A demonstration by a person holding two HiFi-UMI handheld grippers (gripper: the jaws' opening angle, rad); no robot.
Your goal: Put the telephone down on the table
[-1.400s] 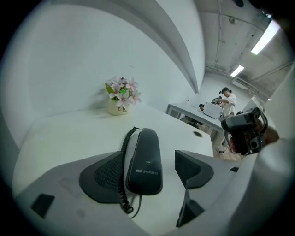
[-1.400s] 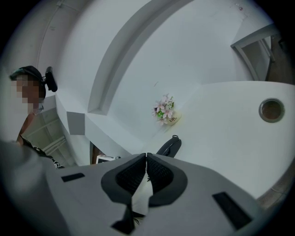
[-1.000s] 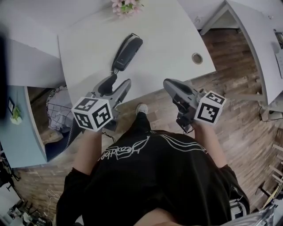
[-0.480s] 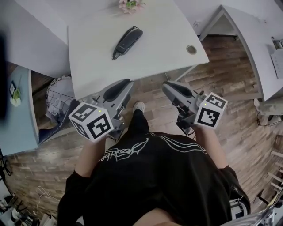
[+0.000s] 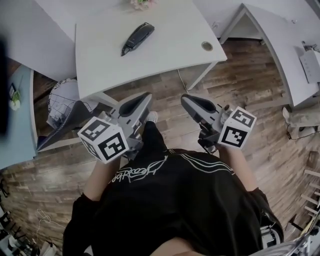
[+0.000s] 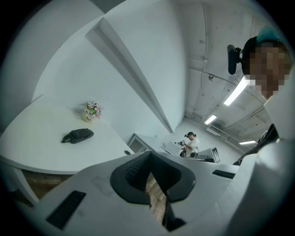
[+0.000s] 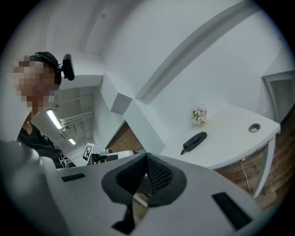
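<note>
The black telephone (image 5: 137,38) lies flat on the white table (image 5: 170,50), near its far edge, with nothing touching it. Both grippers hang over the wooden floor, short of the table's near edge and well apart from the phone. My left gripper (image 5: 143,101) is shut with nothing between its pads. My right gripper (image 5: 187,101) also stands shut and empty. The left gripper view has the telephone (image 6: 78,135) far off beyond the left gripper (image 6: 150,156). In the right gripper view the telephone (image 7: 193,141) lies on the table, beyond the right gripper (image 7: 146,157).
A small pot of pink flowers (image 5: 142,4) stands at the table's far edge, and a round cable hole (image 5: 207,46) is near its right corner. A wire basket (image 5: 62,107) sits under the left desk. Another white desk (image 5: 280,45) stands to the right. A person (image 6: 190,144) works far across the room.
Both grippers have drawn back from the table, out over the floor. The left jaws have closed empty. The telephone stays on the table.
</note>
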